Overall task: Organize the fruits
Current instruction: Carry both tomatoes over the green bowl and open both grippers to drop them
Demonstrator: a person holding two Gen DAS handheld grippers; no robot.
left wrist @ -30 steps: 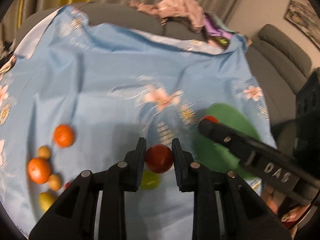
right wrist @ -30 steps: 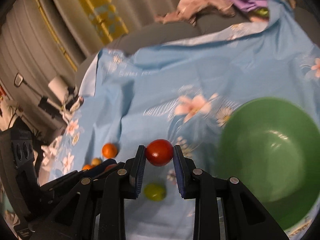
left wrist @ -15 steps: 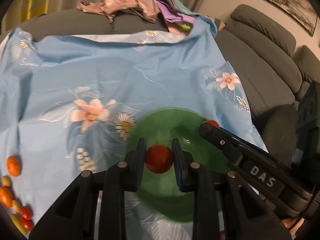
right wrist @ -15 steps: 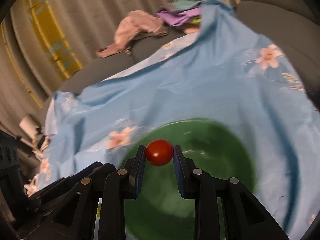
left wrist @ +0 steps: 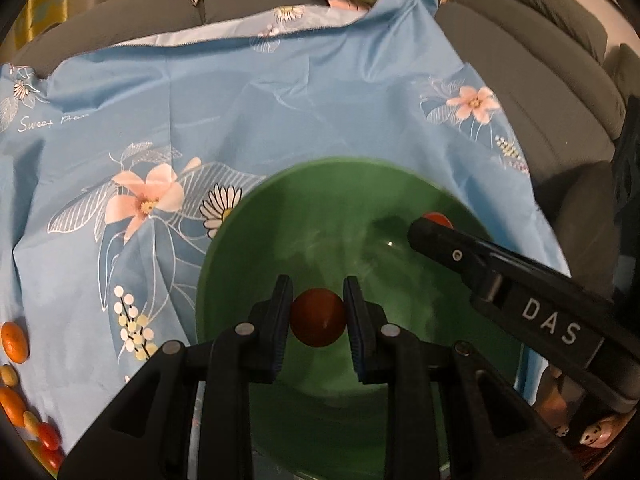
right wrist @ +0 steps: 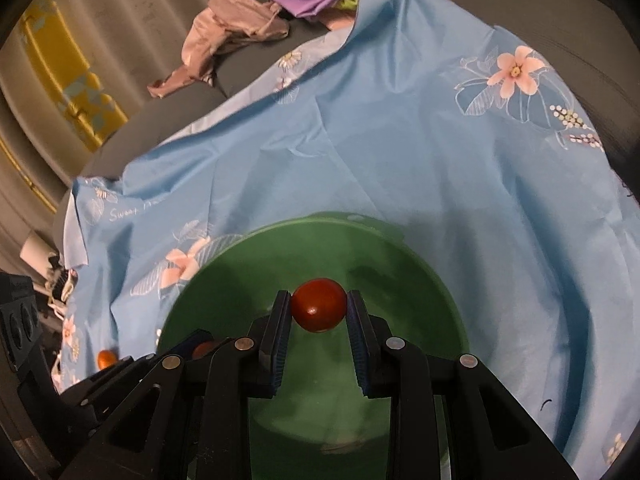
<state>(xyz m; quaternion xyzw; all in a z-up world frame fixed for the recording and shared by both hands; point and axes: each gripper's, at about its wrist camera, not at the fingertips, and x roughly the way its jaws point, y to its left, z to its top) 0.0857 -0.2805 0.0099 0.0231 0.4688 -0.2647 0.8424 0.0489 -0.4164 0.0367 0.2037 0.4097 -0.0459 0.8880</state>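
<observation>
My left gripper (left wrist: 318, 300) is shut on a red tomato (left wrist: 317, 323) and holds it above the green bowl (left wrist: 248, 248). My right gripper (right wrist: 319, 308) is shut on another red tomato (right wrist: 319, 310), also over the green bowl (right wrist: 224, 276). In the left wrist view the right gripper comes in from the right over the bowl, its tomato (left wrist: 438, 218) just showing at the tip. Several small orange, yellow and red fruits (left wrist: 14, 342) lie on the blue cloth at the far left.
The bowl sits on a light blue flowered cloth (left wrist: 280, 100) spread over a grey sofa (left wrist: 532, 64). Crumpled clothes (right wrist: 236, 28) lie at the back. One orange fruit (right wrist: 106, 358) shows left of the bowl in the right wrist view.
Both grippers have moved right from the loose fruit to over the green bowl, each still holding its tomato. The bowl now fills the lower middle of both views.
</observation>
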